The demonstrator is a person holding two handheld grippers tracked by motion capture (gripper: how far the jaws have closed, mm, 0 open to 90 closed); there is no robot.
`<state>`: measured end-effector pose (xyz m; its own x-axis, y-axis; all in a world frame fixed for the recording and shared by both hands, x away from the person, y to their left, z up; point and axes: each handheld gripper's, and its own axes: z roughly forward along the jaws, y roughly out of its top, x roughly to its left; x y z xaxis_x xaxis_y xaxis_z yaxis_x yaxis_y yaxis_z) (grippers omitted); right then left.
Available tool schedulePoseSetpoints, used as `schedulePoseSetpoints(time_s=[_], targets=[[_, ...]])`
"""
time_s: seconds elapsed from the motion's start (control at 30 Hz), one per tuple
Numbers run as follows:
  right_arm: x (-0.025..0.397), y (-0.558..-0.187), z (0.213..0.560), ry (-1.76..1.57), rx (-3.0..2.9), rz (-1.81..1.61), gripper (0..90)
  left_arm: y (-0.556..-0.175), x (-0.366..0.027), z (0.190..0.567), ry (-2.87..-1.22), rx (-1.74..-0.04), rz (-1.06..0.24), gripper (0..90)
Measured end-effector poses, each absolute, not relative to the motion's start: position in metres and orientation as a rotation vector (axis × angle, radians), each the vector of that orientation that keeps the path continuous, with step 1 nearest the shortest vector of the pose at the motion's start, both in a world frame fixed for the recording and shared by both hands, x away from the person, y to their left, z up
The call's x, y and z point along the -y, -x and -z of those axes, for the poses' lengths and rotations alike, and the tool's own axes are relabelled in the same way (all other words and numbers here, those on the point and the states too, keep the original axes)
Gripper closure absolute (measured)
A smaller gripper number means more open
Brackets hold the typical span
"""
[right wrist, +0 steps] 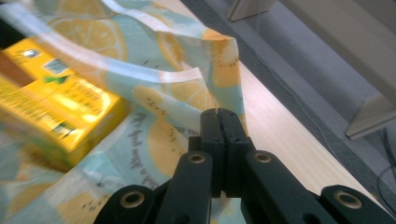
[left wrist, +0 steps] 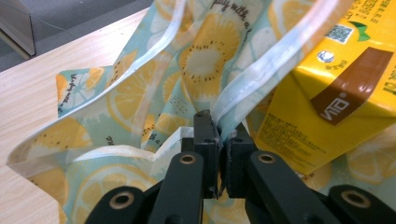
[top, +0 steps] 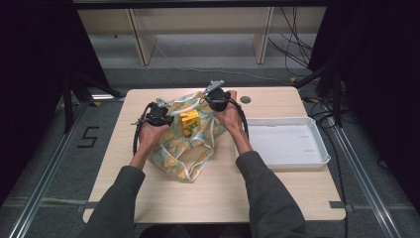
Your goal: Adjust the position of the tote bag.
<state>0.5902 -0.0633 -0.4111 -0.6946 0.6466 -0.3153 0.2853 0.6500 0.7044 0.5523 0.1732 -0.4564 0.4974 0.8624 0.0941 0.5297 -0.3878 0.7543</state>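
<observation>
- The person's forearms come in from the bottom of the high view, one sleeve on each side, over the near part of the wooden table
- The left hand holds the left gripper at the left side of a lemon-print bag, which lies on the table between the two hands
- In the left gripper view the two black jaws are closed together on the bag's pale rim; the hem runs up and away from between them, pulled taut
- Just beside those jaws, to their right in that view, a yellow drink carton sits inside the bag, tilted, with a brown stripe across its face
- The right hand holds the right gripper at the bag's far right edge
- In the right gripper view the jaws stand pressed together with the bag's cloth at their tips; whether cloth is actually caught between them cannot be told from here
- The carton lies to the left of those jaws in that view, blurred, lying on the bag's fabric
- From above, the carton shows in the bag's open mouth, between the two grippers
- To the right of the bag, apart from it, a white tray rests on the table
- Beyond the right gripper, a small dark round disc sits in the tabletop near the far edge
</observation>
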Motion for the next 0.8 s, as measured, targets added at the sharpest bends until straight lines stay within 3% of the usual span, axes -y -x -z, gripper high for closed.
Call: schedulePoseSetpoints(time_s=[0.3,0.5,0.8], targets=[[0.052,-0.604,0.438,-0.858,-2.378,-0.688,90.0,-0.558,-0.17,0.473,-2.095,-1.179,-0.631,86.1],[0.045,-0.603,0.455,-0.937,-2.465,-0.556,90.0,-0.557,-0.165,0.481,-2.201,-1.188,-0.609,85.5],[0.056,-0.601,0.475,-1.047,-2.548,-0.52,90.0,-0.555,-0.162,0.493,-2.196,-1.206,-0.593,86.0]])
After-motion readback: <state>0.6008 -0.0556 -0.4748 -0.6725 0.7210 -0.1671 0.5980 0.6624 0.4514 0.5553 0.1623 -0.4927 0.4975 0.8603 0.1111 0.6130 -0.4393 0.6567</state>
